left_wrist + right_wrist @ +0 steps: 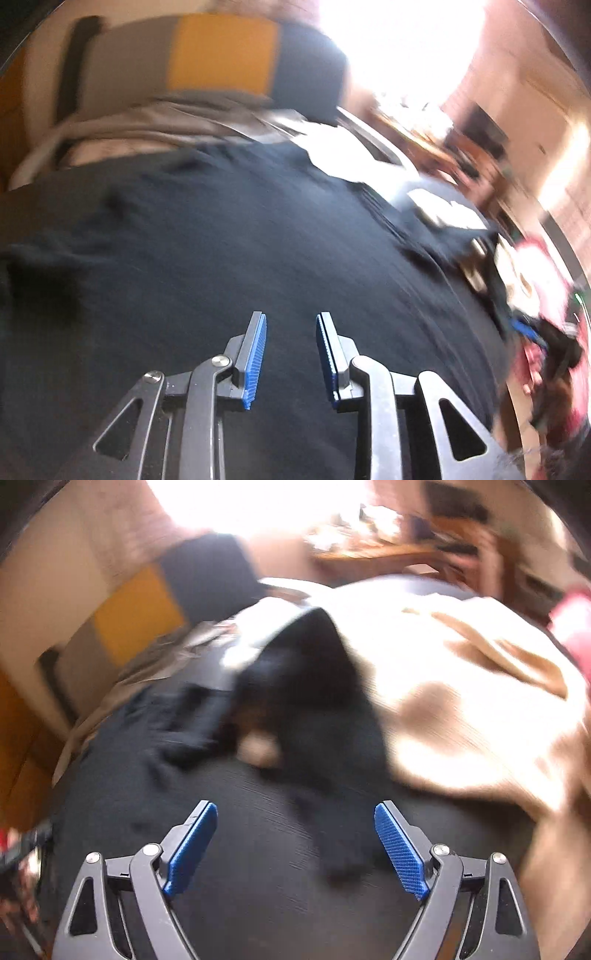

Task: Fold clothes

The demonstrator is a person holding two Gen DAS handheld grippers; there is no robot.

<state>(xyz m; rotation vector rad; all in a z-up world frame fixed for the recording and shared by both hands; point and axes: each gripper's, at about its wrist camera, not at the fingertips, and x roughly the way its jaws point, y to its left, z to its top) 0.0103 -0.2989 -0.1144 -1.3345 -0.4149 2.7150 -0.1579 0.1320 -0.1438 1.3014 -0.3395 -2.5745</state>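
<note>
A large dark navy garment lies spread over the bed and fills most of the left wrist view. My left gripper hovers just above it, jaws a little apart and empty. In the right wrist view the same dark garment lies below my right gripper, which is wide open and empty. A raised dark fold stands ahead of it. Both views are motion-blurred.
A beige blanket covers the bed to the right. A headboard with a yellow panel and dark panel stands behind. A white garment lies at the far edge. A cluttered wooden table and pink-red items stand at the right.
</note>
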